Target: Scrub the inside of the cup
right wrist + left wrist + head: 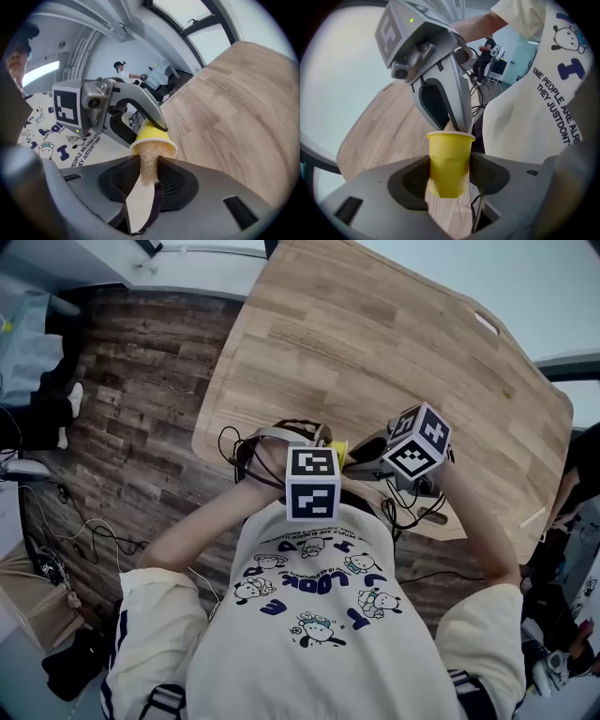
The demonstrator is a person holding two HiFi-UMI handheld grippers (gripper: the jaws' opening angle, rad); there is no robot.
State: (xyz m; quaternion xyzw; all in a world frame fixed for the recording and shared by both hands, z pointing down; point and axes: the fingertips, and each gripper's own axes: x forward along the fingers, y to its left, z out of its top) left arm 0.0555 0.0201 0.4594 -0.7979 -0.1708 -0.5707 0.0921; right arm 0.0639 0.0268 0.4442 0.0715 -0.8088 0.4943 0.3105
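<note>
A: Where is the cup?
B: The left hand-held gripper [450, 174] clamps the yellow cup [450, 152] by its sides, over the near edge of the wooden tabletop [375, 343], close to the person's chest.
A: And the right?
B: The right hand-held gripper [149, 182] pinches a tan fibrous scrubber [148, 161], its tip inside the cup's mouth.

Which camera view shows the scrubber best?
The right gripper view: there the right hand-held gripper clamps the scrubber, its tip inside the cup. The left gripper view shows only a sliver above the rim. In the head view it is hidden.
</note>
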